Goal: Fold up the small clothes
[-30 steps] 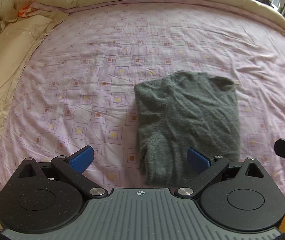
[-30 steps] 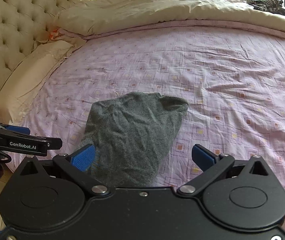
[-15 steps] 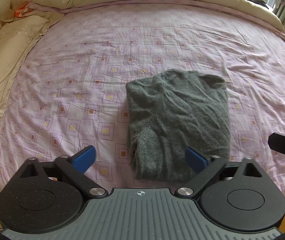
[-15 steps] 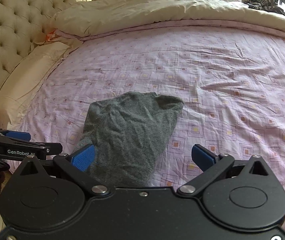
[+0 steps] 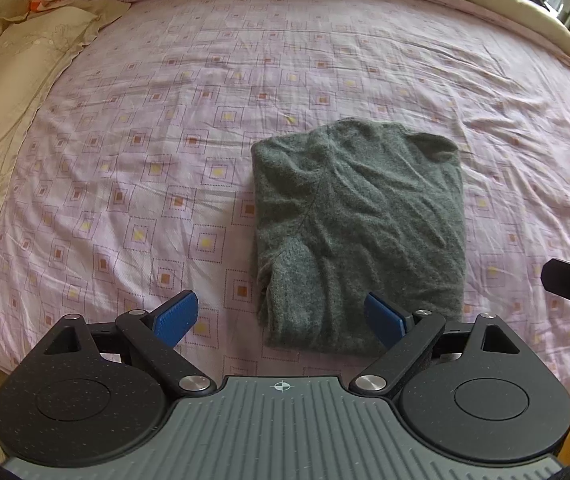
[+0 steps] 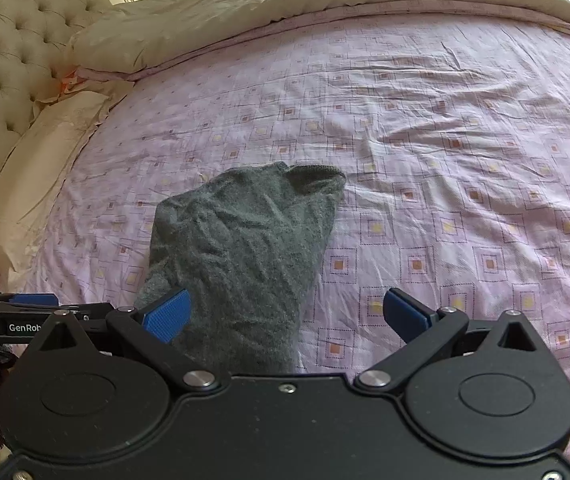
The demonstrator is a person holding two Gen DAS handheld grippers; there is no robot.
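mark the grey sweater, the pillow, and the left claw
grey sweater (image 5: 359, 220), left wrist view, middle of folded body
pillow (image 6: 33, 168), right wrist view, top face
left claw (image 5: 281, 318), left wrist view, midway between fingertips

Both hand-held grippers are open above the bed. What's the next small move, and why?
Probably lower the left hand-held gripper onto the near edge of the grey sweater and close on it. The sweater lies folded lengthwise on the sheet, its near end right between the open fingers, nothing held; the right hand-held gripper is open too, over the right side.
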